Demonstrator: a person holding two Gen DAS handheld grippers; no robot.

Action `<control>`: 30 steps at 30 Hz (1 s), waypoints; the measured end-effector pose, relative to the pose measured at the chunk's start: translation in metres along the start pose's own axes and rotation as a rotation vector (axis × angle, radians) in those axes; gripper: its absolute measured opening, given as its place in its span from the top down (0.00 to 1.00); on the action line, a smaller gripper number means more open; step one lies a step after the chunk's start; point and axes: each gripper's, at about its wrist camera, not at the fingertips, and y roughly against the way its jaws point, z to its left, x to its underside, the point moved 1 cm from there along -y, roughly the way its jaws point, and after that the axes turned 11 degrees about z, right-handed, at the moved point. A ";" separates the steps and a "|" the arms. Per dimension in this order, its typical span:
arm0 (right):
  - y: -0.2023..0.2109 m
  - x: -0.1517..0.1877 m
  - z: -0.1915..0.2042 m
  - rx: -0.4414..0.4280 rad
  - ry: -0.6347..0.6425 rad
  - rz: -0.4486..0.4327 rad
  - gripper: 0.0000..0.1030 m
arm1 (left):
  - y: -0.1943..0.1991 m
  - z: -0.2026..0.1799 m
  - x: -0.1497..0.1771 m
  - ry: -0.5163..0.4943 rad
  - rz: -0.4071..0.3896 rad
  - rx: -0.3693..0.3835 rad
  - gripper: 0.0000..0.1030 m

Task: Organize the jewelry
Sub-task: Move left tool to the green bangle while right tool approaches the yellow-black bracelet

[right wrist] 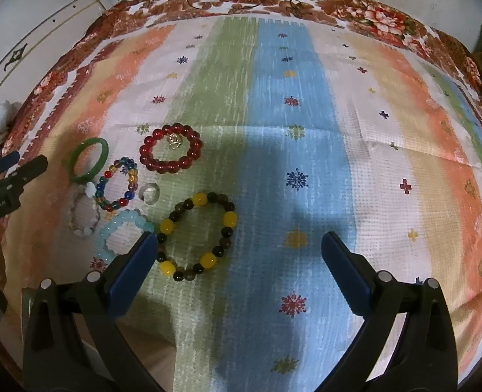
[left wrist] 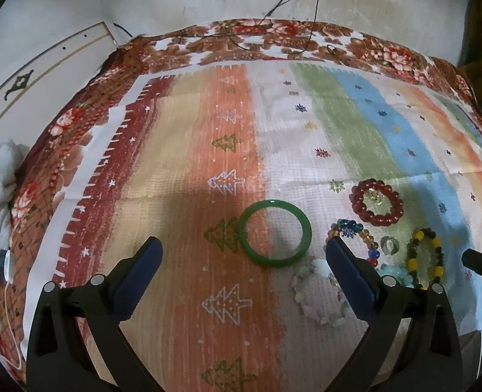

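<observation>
While both grippers, left (left wrist: 242, 254) and right (right wrist: 239, 250), gape empty, the bracelets (right wrist: 197, 230) lie bunched on the cloth (right wrist: 306, 130), sorting seemingly barely begun.

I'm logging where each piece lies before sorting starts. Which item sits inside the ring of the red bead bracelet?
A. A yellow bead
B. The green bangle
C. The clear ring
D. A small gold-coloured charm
D: a small gold-coloured charm lies within the red bead bracelet, while the green bangle and clear ring lie apart on the cloth.
</observation>
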 end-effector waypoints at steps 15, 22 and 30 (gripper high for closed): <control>-0.033 -0.013 -0.005 0.008 -0.004 0.108 0.05 | -0.034 0.004 -0.016 0.014 0.069 -0.001 0.05; -0.046 -0.014 -0.003 0.026 0.016 0.161 0.05 | -0.062 0.013 -0.022 0.032 0.147 -0.016 0.06; -0.058 -0.015 -0.007 0.028 0.000 0.194 0.14 | -0.080 0.020 -0.024 0.049 0.193 -0.017 0.11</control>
